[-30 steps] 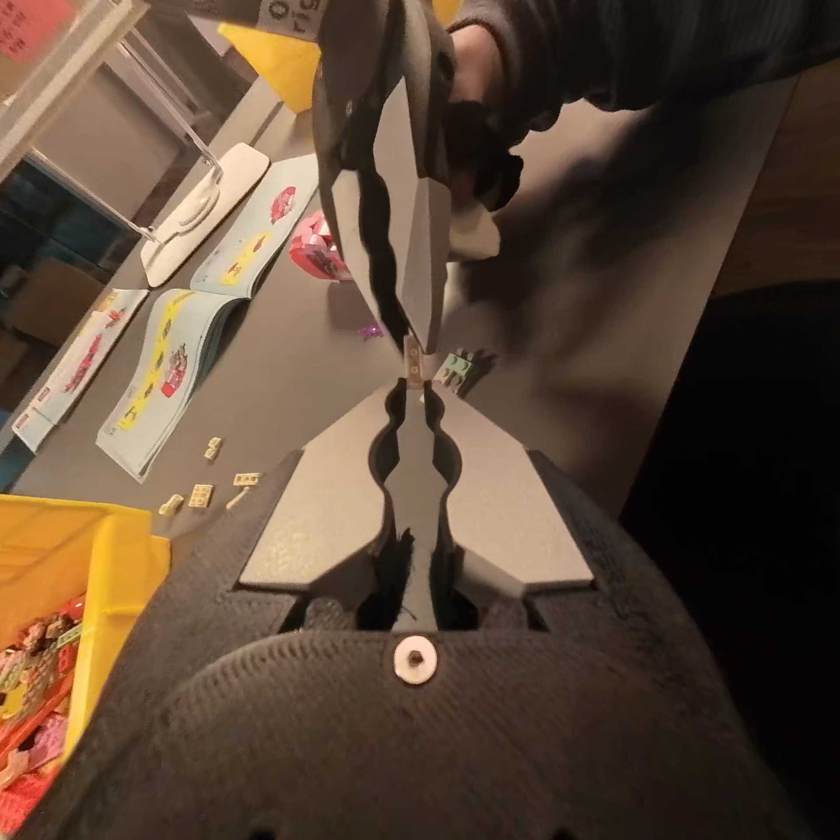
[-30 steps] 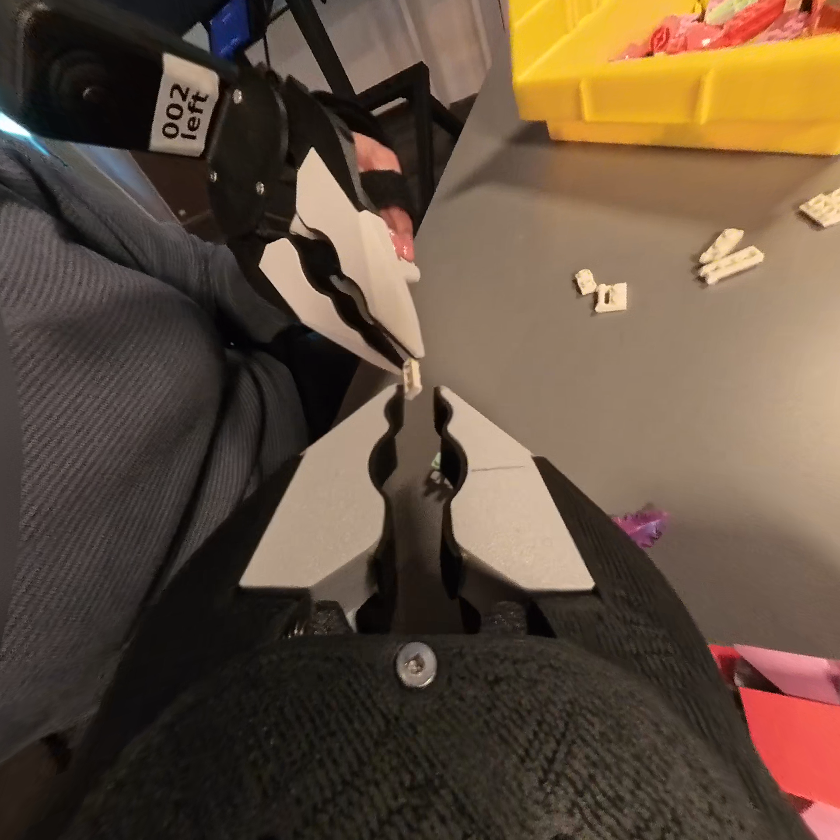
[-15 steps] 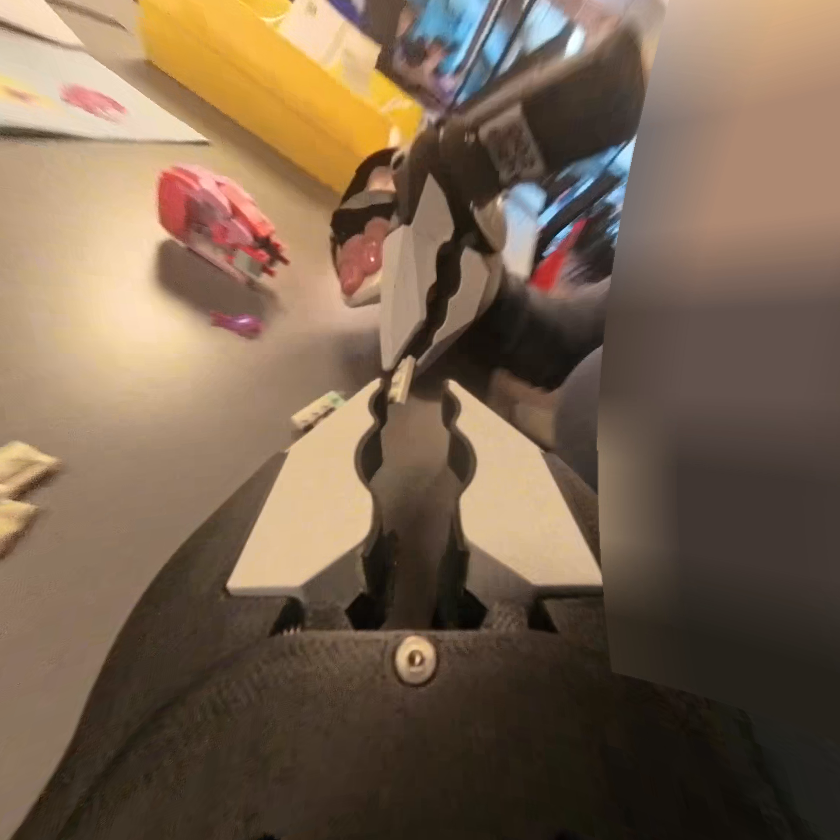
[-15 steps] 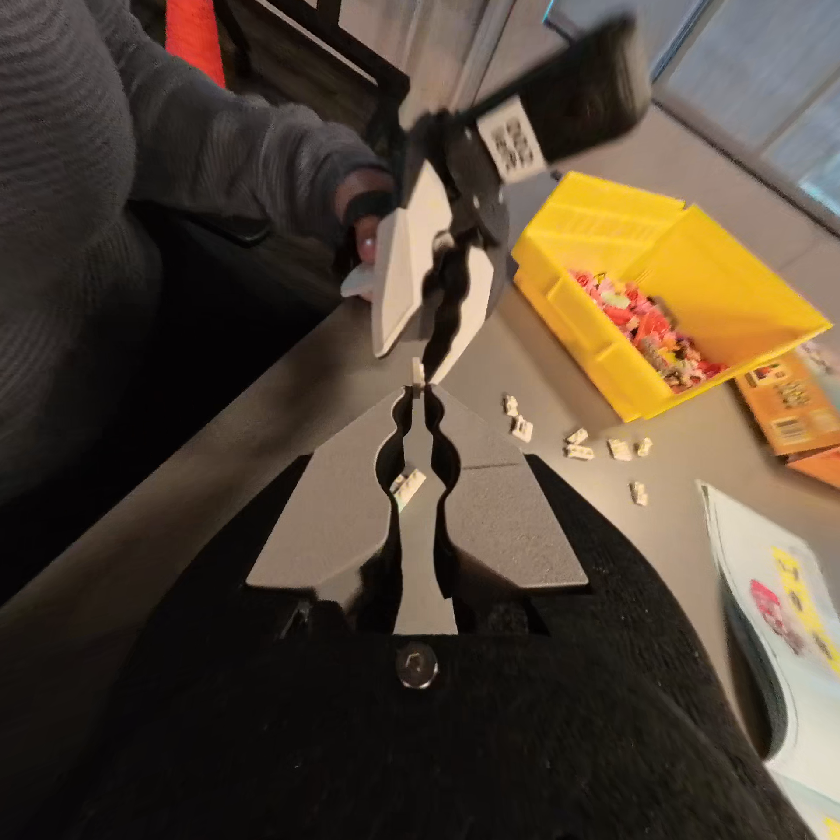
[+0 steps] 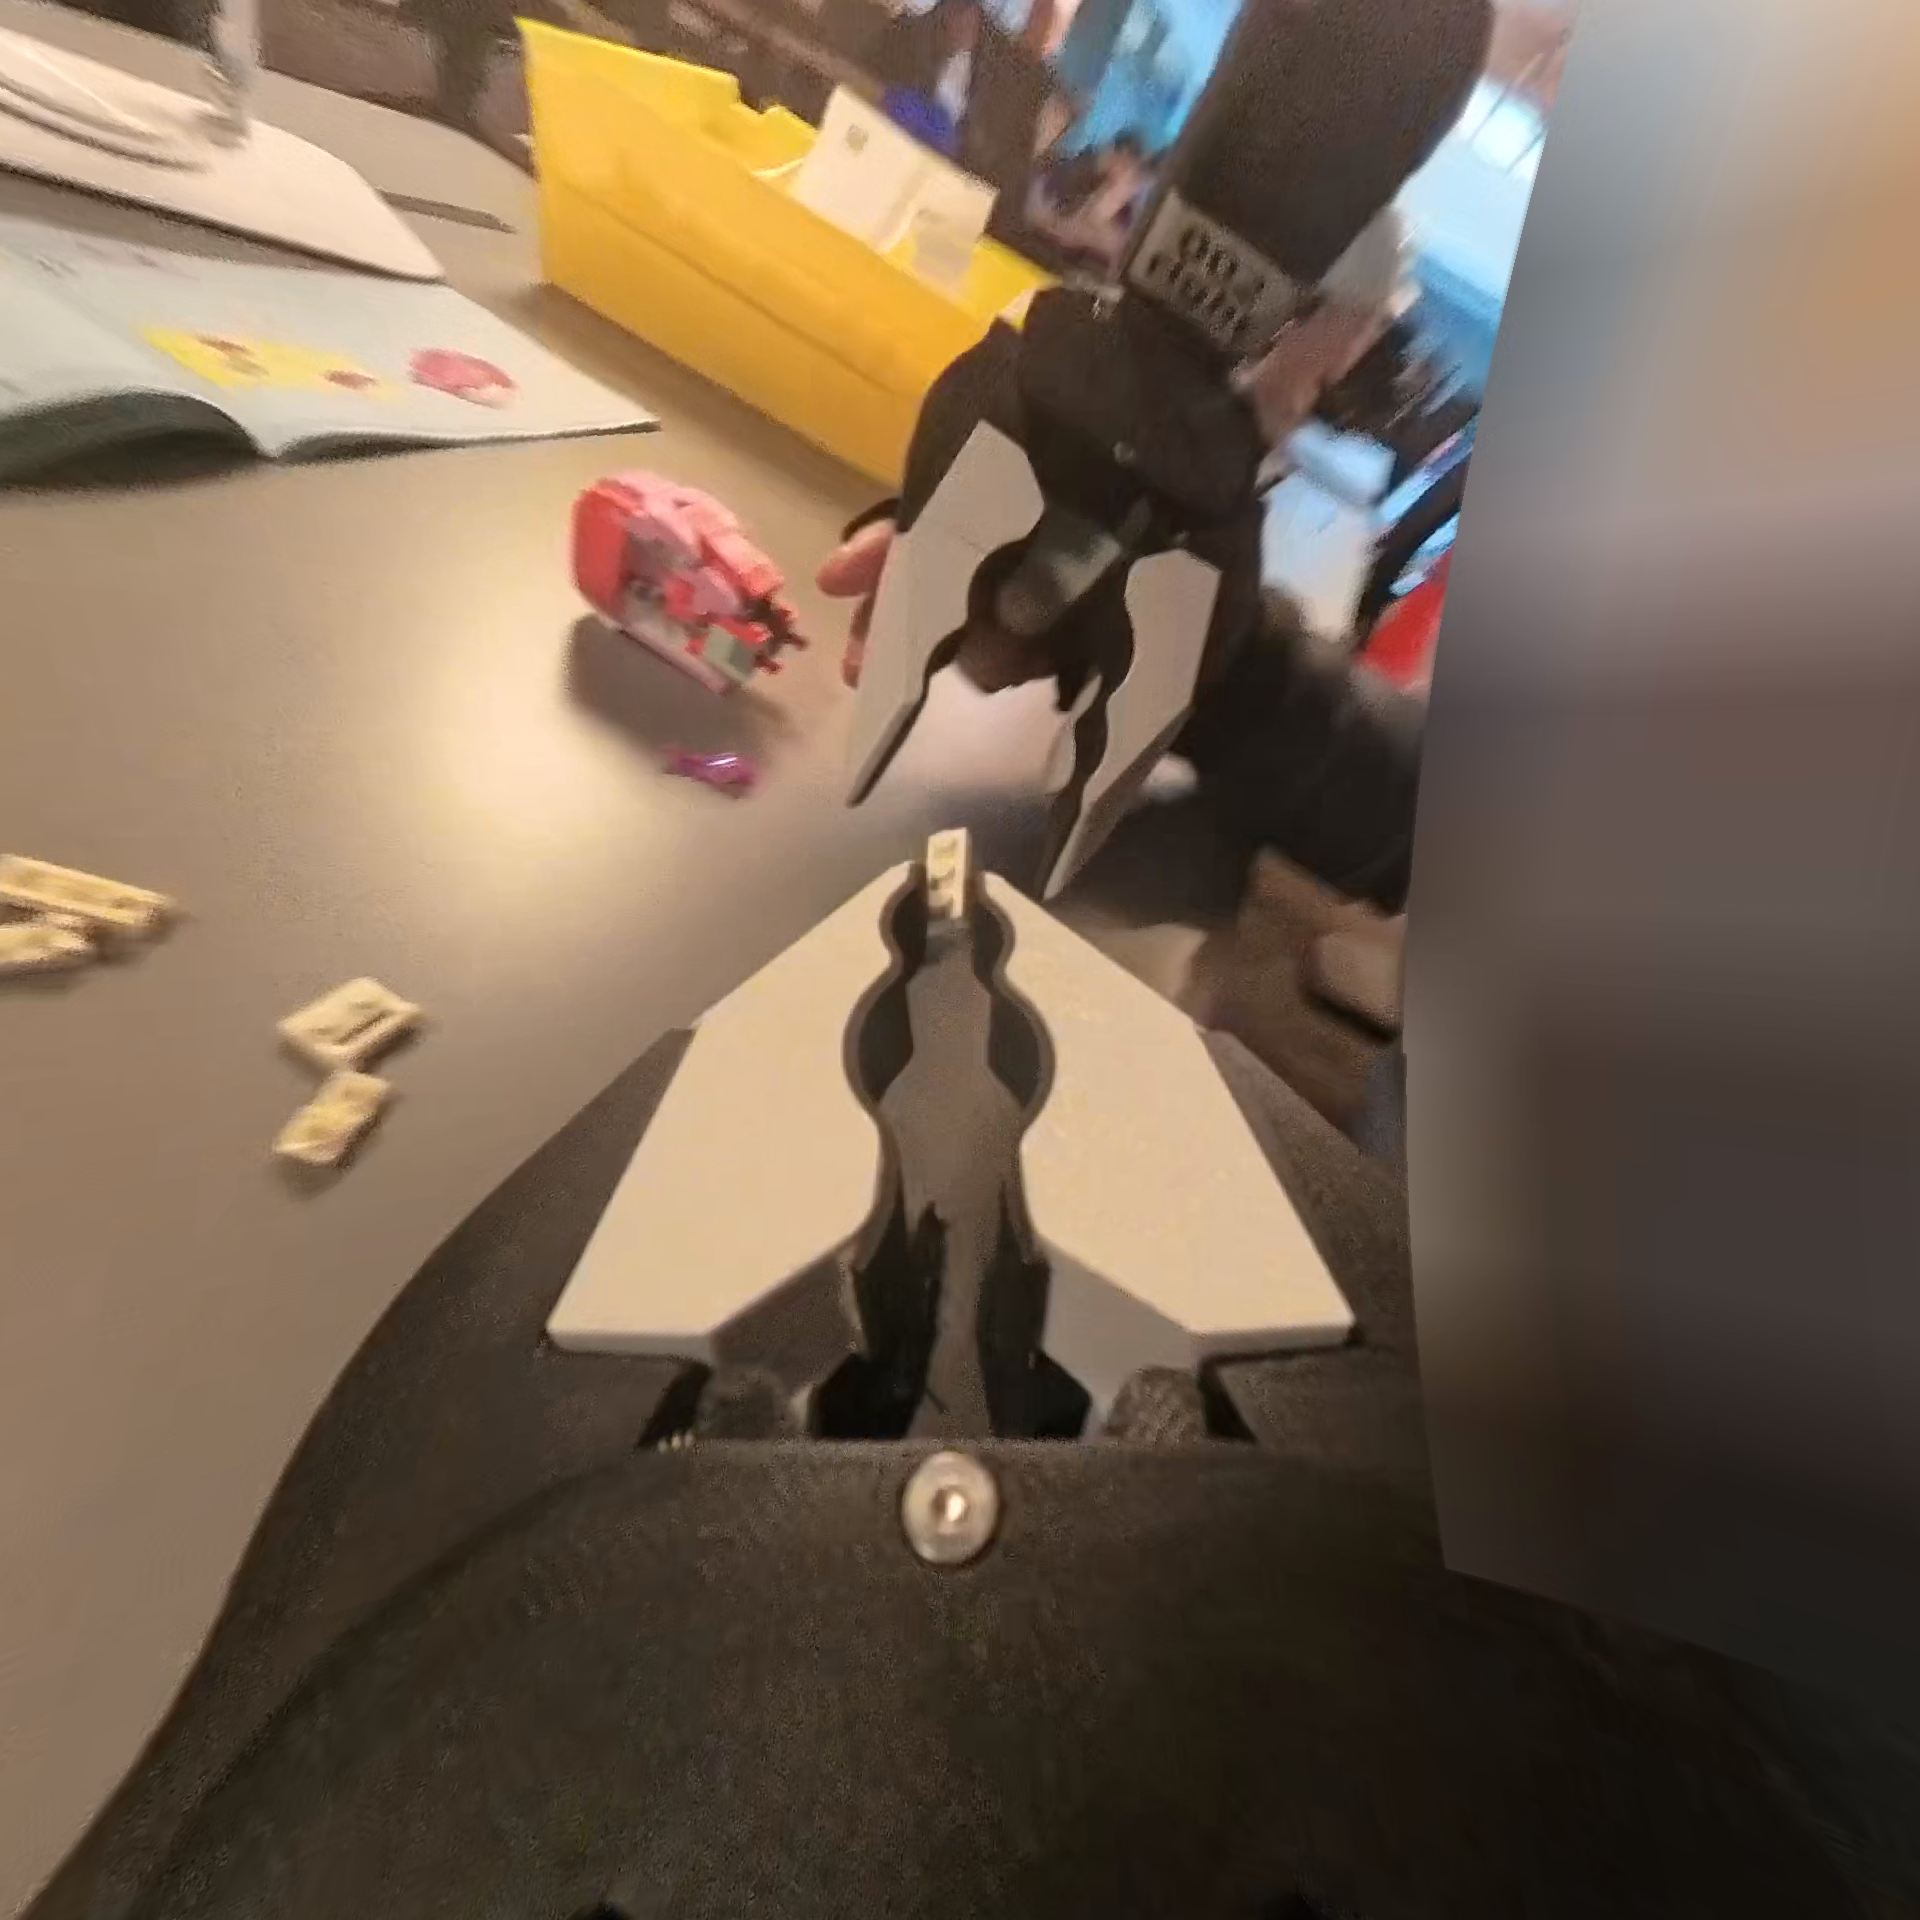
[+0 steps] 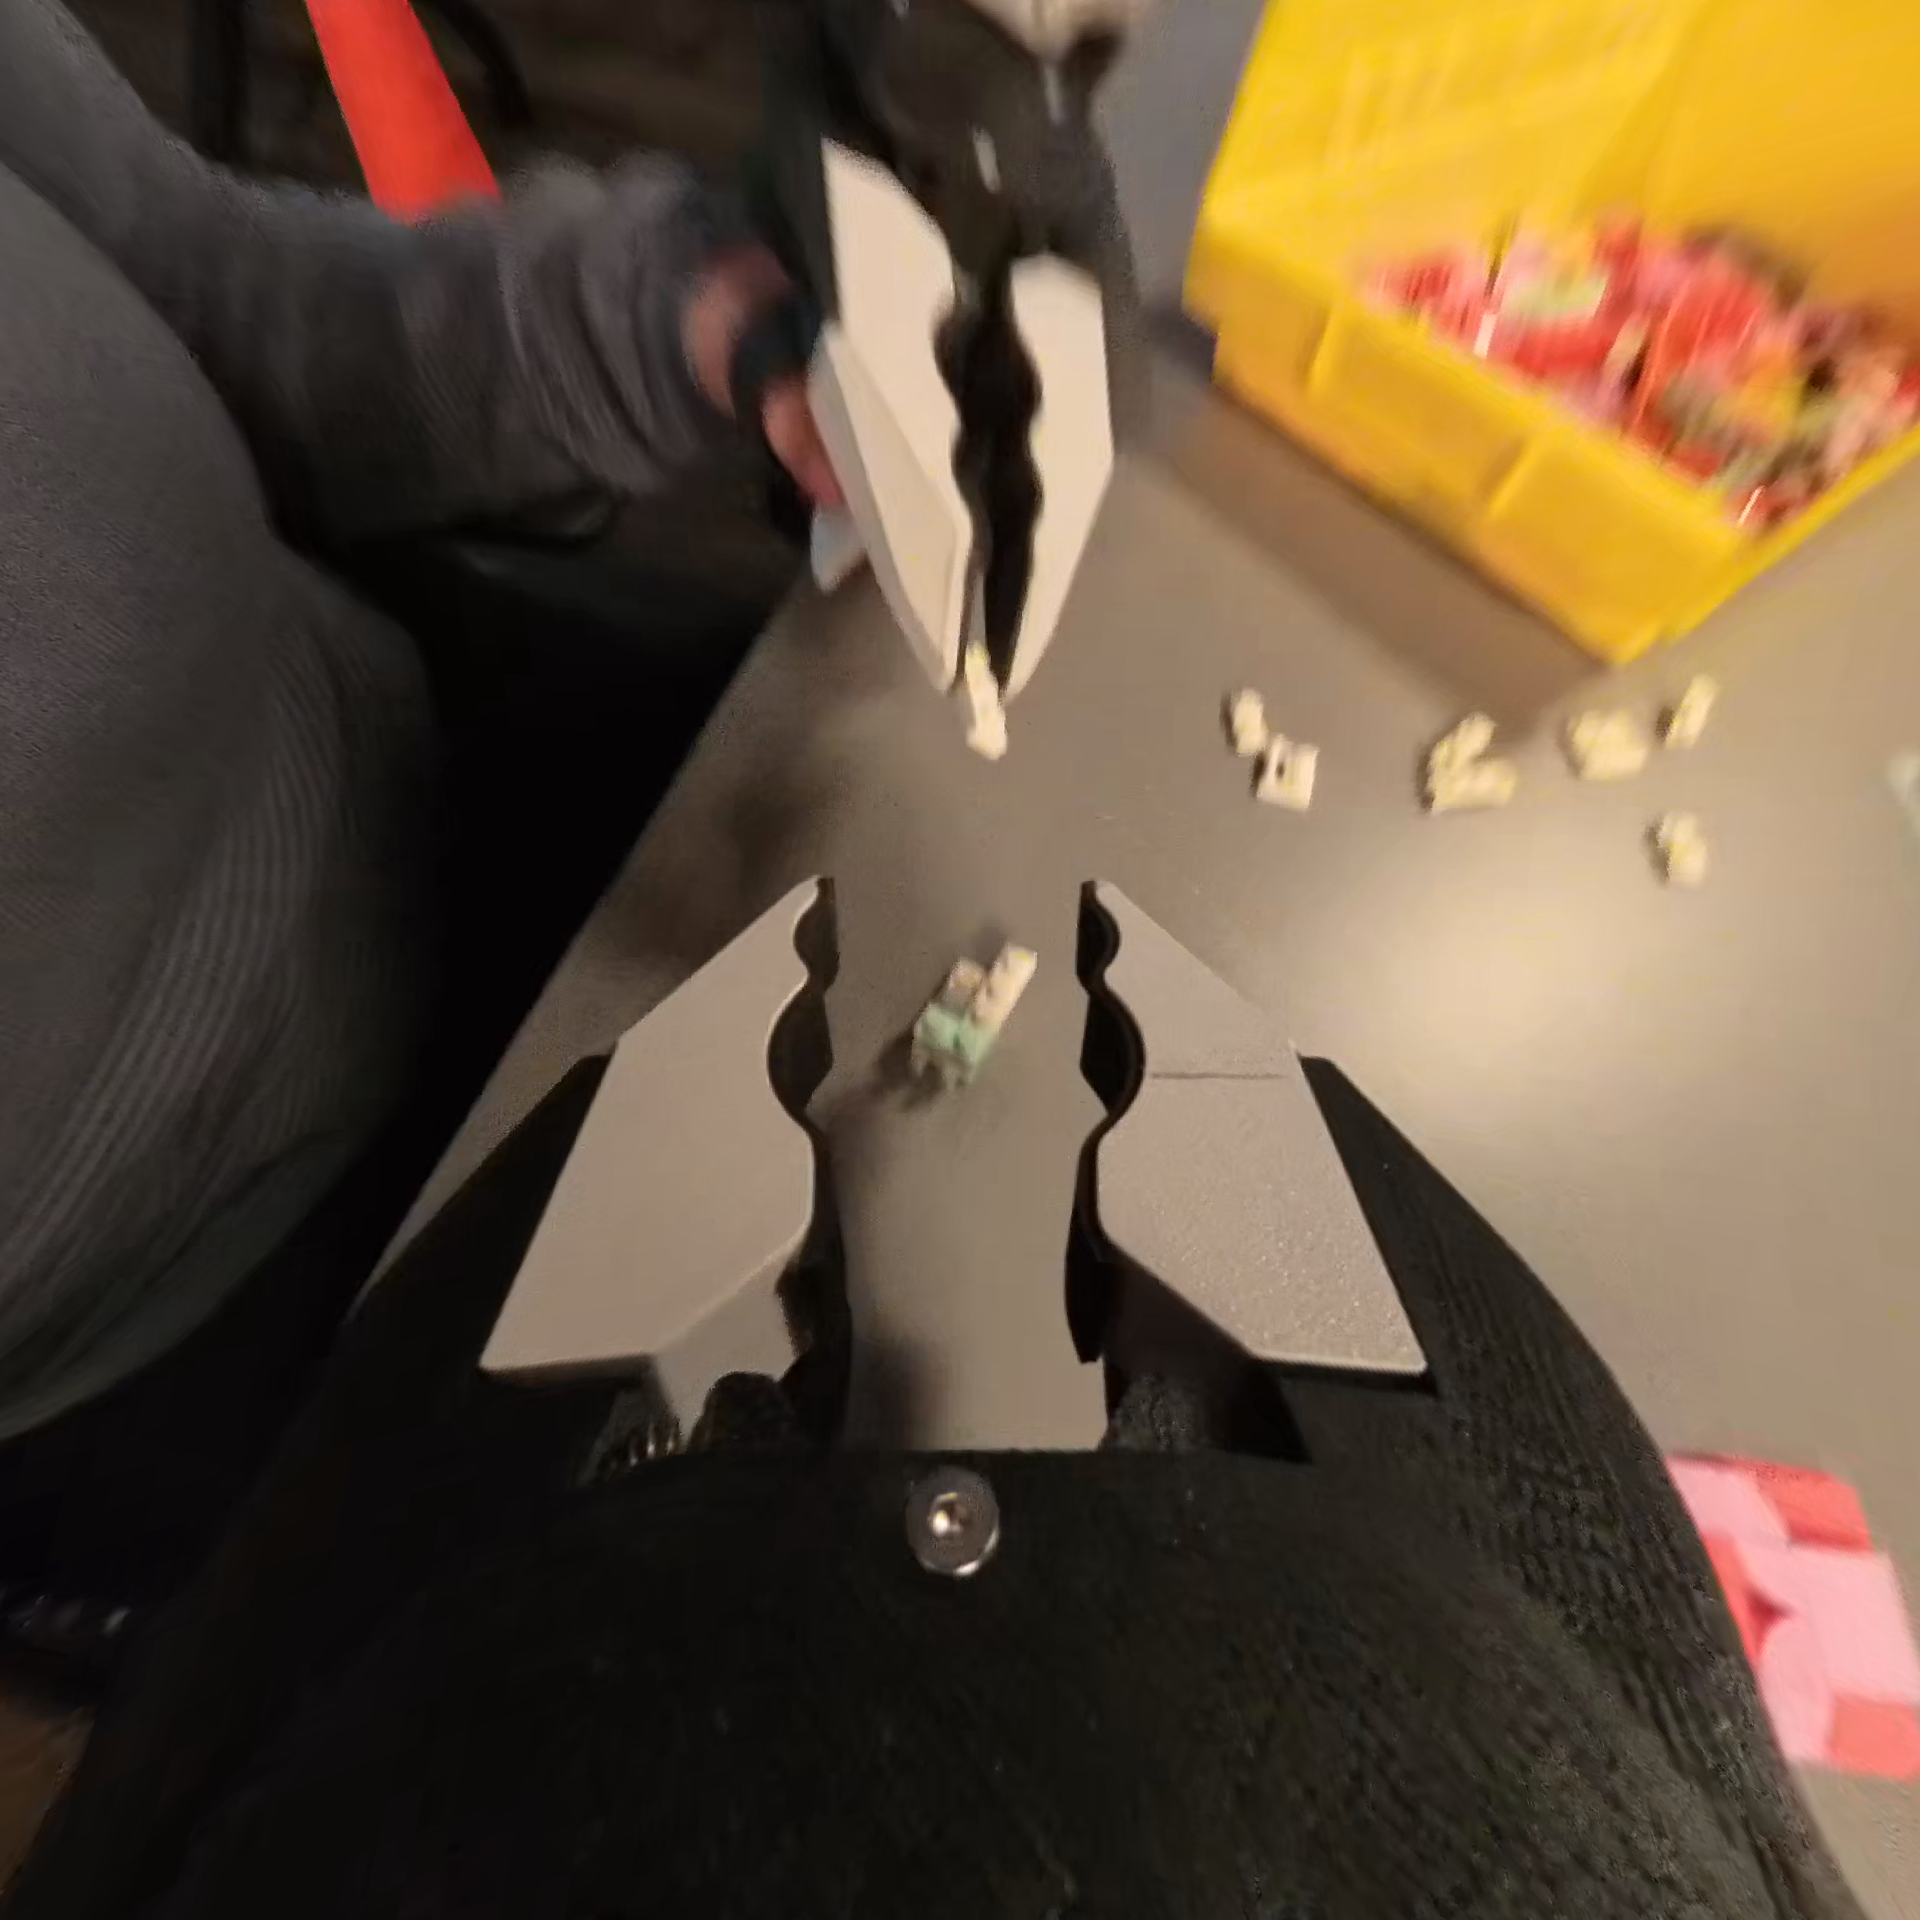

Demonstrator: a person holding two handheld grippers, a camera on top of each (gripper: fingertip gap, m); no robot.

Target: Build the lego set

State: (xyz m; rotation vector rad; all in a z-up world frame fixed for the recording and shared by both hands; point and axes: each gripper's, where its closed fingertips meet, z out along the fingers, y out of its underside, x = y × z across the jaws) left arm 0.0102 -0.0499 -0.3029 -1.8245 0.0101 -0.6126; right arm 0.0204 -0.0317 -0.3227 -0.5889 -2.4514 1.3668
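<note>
left gripper (image 5: 951, 883) – one cream brick (image 5: 948, 878) | right gripper (image 6: 956, 899) – fingers apart

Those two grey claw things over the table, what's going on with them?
A person holds a two-finger gripper in each hand over a grey table. The left gripper is closed on a small cream building brick at its fingertips. The right gripper is open and holds nothing; a small green and cream brick piece lies on the table below its fingers. More cream bricks, a yellow bin and a pink and red model sit nearby.
</note>
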